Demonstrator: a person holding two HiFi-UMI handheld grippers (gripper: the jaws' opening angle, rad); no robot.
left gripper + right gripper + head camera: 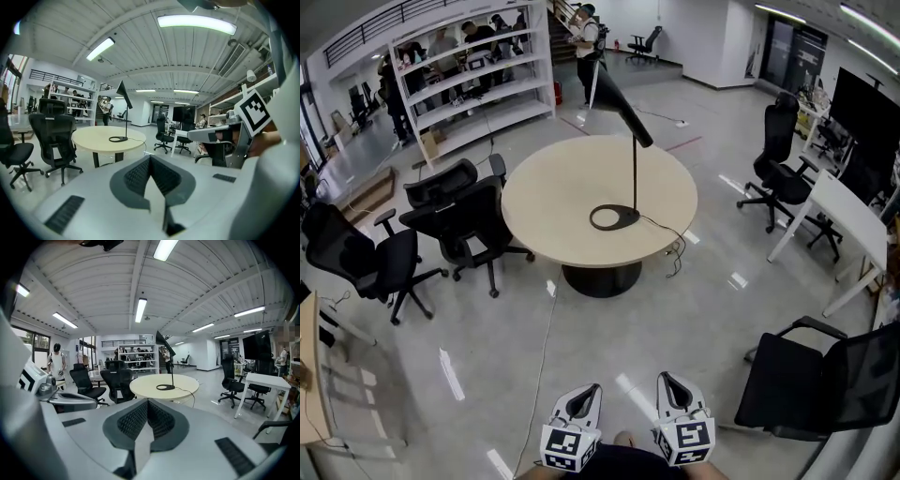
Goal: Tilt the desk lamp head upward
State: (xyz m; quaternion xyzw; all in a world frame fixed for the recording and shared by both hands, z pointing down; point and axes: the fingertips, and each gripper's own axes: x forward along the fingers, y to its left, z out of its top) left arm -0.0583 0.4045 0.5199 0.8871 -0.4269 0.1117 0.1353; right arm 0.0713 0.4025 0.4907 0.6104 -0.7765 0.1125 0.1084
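Lamp (pixel 635 169): we see it upright near the table's (pixel 544 202) middle.
Left gripper (pixel 584 398): clenched, empty.
Right gripper (pixel 672 386): clenched, empty.

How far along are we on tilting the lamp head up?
Nothing looks done yet. The lamp stands on the round table, no gripper near its head. Left gripper and right gripper are shut, empty, well short of the table. Left: approach, grip the head, tilt it up.

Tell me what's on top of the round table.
Only a black desk lamp, its cord trailing over the round table's edge. Its head hides a bit of the far rim.
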